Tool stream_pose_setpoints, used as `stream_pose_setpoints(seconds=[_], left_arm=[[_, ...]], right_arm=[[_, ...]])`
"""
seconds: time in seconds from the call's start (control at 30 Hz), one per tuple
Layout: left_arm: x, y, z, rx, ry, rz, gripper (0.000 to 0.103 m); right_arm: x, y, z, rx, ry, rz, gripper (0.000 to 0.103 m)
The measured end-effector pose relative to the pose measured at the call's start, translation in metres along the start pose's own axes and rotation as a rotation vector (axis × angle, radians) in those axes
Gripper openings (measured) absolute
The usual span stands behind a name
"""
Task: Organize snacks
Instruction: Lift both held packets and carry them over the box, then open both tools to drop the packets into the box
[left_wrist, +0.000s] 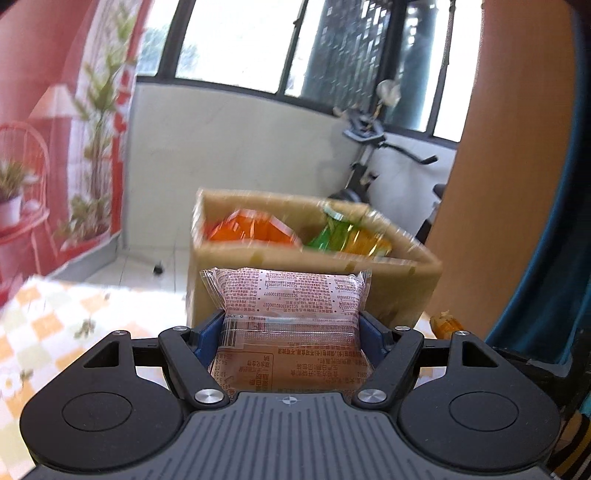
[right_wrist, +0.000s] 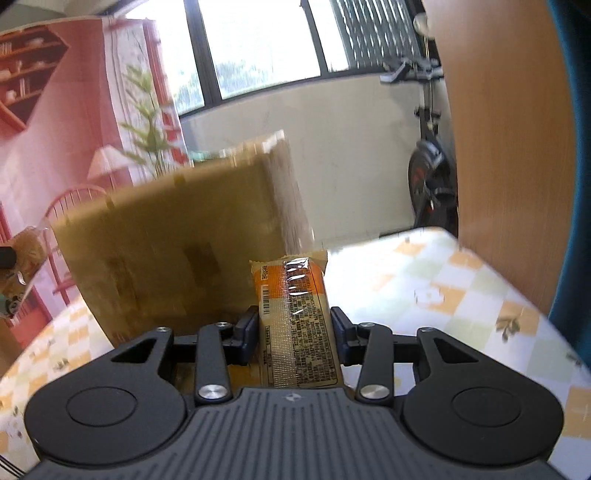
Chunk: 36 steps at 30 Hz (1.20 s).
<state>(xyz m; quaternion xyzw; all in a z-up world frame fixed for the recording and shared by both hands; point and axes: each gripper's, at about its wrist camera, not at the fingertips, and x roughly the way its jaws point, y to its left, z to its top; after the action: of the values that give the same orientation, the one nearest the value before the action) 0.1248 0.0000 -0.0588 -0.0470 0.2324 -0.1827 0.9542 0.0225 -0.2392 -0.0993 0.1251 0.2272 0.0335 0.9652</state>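
Two grippers, each clamping a wrapped snack ahead of a cardboard box.
Left gripper (left_wrist: 291, 332) pinches a pink-printed snack packet (left_wrist: 291, 299); beyond it stands the open box (left_wrist: 388, 291) holding orange and green packs. Right gripper (right_wrist: 293, 328) grips a narrow orange snack bar (right_wrist: 295, 314); the box (right_wrist: 177, 240) rises ahead-left on the checked tablecloth (right_wrist: 443, 288).

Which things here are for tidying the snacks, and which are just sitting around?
For the job: pink snack packet in left gripper; orange snack bar in right gripper; cardboard box with snacks inside.

Just around: exercise bike, checkered tablecloth, window.
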Motion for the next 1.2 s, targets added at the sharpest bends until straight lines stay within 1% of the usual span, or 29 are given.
stream_pose_setpoints(seconds=[0.17, 0.27, 0.4, 0.53, 0.63, 0.73, 0.87, 0.97, 1.03, 1.2], left_arm=[[0.010, -0.008, 0.019, 0.017, -0.043, -0.025, 0.077], [0.017, -0.015, 0.026, 0.024, -0.053, -0.038, 0.077], [0.032, -0.018, 0.036, 0.009, -0.044, -0.067, 0.077], [0.060, -0.024, 0.056, 0.038, -0.036, -0.068, 0.077], [0.082, -0.028, 0.072, 0.047, -0.026, -0.066, 0.077], [0.109, -0.027, 0.084, 0.058, -0.005, -0.045, 0.077], [0.134, -0.017, 0.093, 0.036, 0.044, -0.030, 0.077], [0.148, -0.014, 0.094, 0.033, 0.082, -0.017, 0.077], [0.153, -0.013, 0.095, 0.038, 0.093, -0.018, 0.077], [0.161, -0.012, 0.095, 0.017, 0.123, -0.025, 0.078]], right_arm=[[-0.012, 0.004, 0.024, -0.020, -0.070, -0.009, 0.042], [-0.018, 0.009, 0.035, -0.039, -0.111, -0.010, 0.042], [-0.019, 0.014, 0.050, -0.047, -0.149, 0.007, 0.042], [-0.013, 0.018, 0.071, -0.047, -0.191, 0.044, 0.042], [0.003, 0.023, 0.089, -0.052, -0.212, 0.060, 0.042], [0.024, 0.031, 0.108, -0.060, -0.225, 0.078, 0.042], [0.062, 0.041, 0.127, -0.084, -0.215, 0.114, 0.042], [0.088, 0.040, 0.134, -0.078, -0.190, 0.120, 0.042], [0.103, 0.038, 0.138, -0.060, -0.174, 0.129, 0.042], [0.122, 0.038, 0.136, -0.082, -0.151, 0.145, 0.042]])
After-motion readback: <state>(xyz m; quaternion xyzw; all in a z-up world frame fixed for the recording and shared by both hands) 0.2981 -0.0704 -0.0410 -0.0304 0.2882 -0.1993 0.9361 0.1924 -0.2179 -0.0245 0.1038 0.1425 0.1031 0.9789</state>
